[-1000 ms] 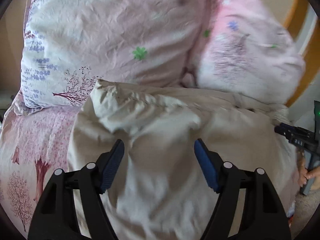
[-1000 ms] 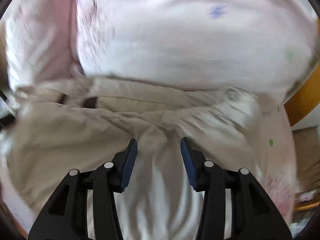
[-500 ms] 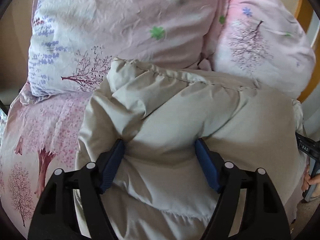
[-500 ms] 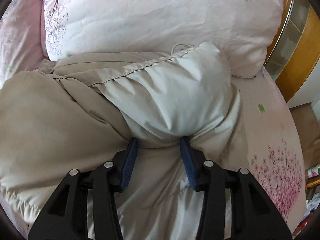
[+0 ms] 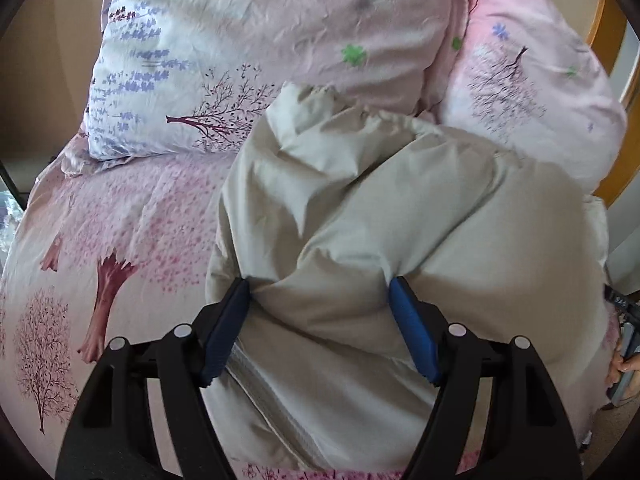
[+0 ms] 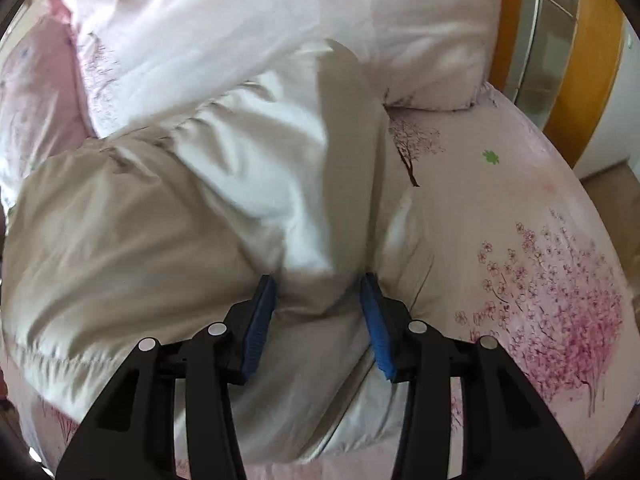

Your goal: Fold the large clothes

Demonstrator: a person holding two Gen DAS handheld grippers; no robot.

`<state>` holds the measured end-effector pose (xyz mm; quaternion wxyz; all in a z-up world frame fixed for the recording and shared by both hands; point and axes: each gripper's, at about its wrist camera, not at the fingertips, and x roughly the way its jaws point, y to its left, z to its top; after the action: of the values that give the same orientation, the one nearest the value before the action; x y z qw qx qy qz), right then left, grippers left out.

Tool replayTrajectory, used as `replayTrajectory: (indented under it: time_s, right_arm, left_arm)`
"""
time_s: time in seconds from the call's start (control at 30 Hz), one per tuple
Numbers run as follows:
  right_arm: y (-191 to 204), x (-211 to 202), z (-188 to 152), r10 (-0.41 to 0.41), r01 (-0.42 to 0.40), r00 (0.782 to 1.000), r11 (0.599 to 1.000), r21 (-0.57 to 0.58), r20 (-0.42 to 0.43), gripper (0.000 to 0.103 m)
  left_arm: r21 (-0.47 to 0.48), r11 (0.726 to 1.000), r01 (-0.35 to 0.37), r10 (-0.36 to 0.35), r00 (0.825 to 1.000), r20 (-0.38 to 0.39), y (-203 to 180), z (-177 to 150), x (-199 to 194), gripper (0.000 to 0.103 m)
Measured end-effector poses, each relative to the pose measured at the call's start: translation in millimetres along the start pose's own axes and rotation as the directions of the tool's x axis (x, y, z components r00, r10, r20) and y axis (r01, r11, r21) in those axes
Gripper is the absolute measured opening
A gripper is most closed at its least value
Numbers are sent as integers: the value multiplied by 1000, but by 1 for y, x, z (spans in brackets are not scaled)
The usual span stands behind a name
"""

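Observation:
A puffy beige padded jacket point(image 5: 400, 220) lies folded in a thick bundle on the pink bed sheet point(image 5: 120, 232). My left gripper point(image 5: 320, 292) has its blue pads pressed into the jacket's left part, with a wide bulge of fabric between them. My right gripper point(image 6: 320, 292) holds a narrower fold of the same jacket point(image 6: 180, 208) at its right part, near the jacket's right edge. A pale lining panel with a stitched seam point(image 5: 280, 392) shows below the left gripper.
Two floral pillows point(image 5: 280, 40) point(image 6: 280, 32) lean at the head of the bed, touching the jacket's far edge. A wooden headboard frame point(image 6: 580, 60) stands at the right. The other gripper and a hand point(image 5: 624, 352) show at the right edge.
Both grippers pulled back with the jacket, which shifted away from the pillows and bunched higher. The left view now shows more bed sheet on the left; the right view shows more sheet on the right.

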<state>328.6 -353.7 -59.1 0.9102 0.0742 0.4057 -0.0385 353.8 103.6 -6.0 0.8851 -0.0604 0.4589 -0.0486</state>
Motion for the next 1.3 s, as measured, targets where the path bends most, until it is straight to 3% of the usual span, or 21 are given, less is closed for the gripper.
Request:
replayTrajectory:
  time_s: [0.13, 0.27, 0.43, 0.5, 0.53, 0.6, 0.73, 0.8, 0.83, 0.9, 1.0, 1.07, 1.2, 1.3]
  right_arm:
    - [4, -12, 6, -6, 6, 999, 1000, 12, 35, 45]
    - [26, -41, 10, 102, -96, 987, 994, -55, 122, 45]
    - [97, -45, 29, 240, -221, 967, 957, -187, 89, 45]
    - [121, -32, 34, 199, -181, 979, 952, -247, 53, 45]
    - [130, -17, 38, 132, -123, 991, 954, -274, 15, 45]
    - [141, 5, 35, 60, -74, 997, 956, -283, -57, 46]
    - [134, 25, 43, 88, -112, 989, 971, -212, -118, 49]
    - [125, 21, 43, 134, -152, 985, 973, -172, -110, 50]
    - [115, 12, 40, 175, -187, 980, 973, -135, -95, 51]
    - [96, -6, 32, 253, -257, 966, 963, -79, -55, 73]
    - [53, -44, 12, 340, -342, 938, 939, 37, 65, 97]
    - [18, -59, -6, 368, -384, 922, 910, 155, 118, 99]
    - [-34, -60, -42, 365, -387, 922, 841, 378, 132, 99]
    - [-58, -38, -64, 403, -404, 907, 744, 532, 125, 99]
  left_arm:
    - [12, 1000, -10, 10, 1000, 9, 0, -1, -5, 74]
    - [23, 998, 53, -55, 996, 68, -4, -1, -27, 74]
    - [82, 981, 174, -181, 979, 89, -40, 9, -39, 75]
    - [114, 981, 159, -167, 984, 65, -57, 14, -33, 75]
    - [125, 985, 119, -125, 991, 41, -64, 17, -24, 75]
    - [114, 991, 68, -69, 998, 6, -65, 20, -9, 76]
    - [52, 998, 28, -28, 1000, -3, -50, 21, 12, 80]
    - [24, 998, 51, -51, 999, -4, -43, 18, 10, 79]
    - [-1, 995, 97, -97, 995, 3, -36, 13, 2, 78]
    - [-36, 985, 171, -170, 985, 30, -23, 4, -15, 78]
    - [-101, 962, 254, -245, 965, 93, 5, -18, -44, 81]
    - [-128, 954, 270, -253, 958, 134, 26, -39, -63, 83]
    - [-188, 944, 271, -247, 959, 141, 47, -73, -80, 86]
    - [-287, 906, 312, -289, 950, 120, 62, -90, -76, 86]
